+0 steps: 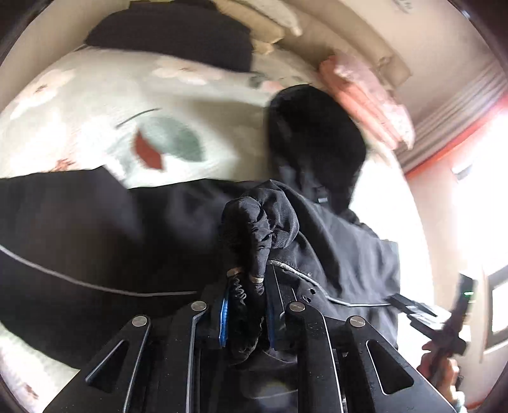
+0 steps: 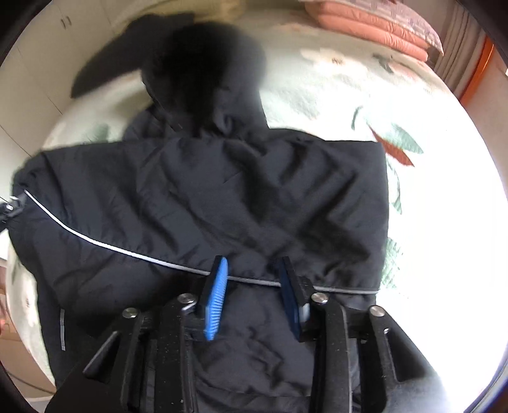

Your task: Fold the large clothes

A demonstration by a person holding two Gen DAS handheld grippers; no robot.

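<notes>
Across the flower-printed bedspread [image 2: 428, 197] lies the black hooded jacket [image 2: 197, 197], its body spread wide over the middle of the bed, its hood [image 2: 203, 73] pointing toward the far edge where folded pink bedding [image 2: 374, 22] is stacked at the corner. The jacket looks like a padded shell: soft and limp, probably of moderate weight, with a smooth, slightly slick surface that creases freely and will likely sag and slide rather than hold a fold line by itself. The left gripper [image 1: 246, 279] has its jaws nearly together on a bunched wad of the black fabric, apparently a cuff or sleeve end, which bulges above the blue pads [image 1: 223, 317]; the grip looks firm, since the cloth is crumpled tight between them. The right gripper [image 2: 250, 270] stands partly open over the thin reflective piping [image 2: 95, 236] that runs across the jacket, and the fabric beneath its pads appears untouched, so it holds nothing. Good places to take hold, by my judgement, are the hems, cuffs and seamed edges such as that piping, where the layers are stitched and less apt to slip; pinching the open padded panel would probably gather only the outer layer. Both views are blurred, so finer details stay uncertain.
</notes>
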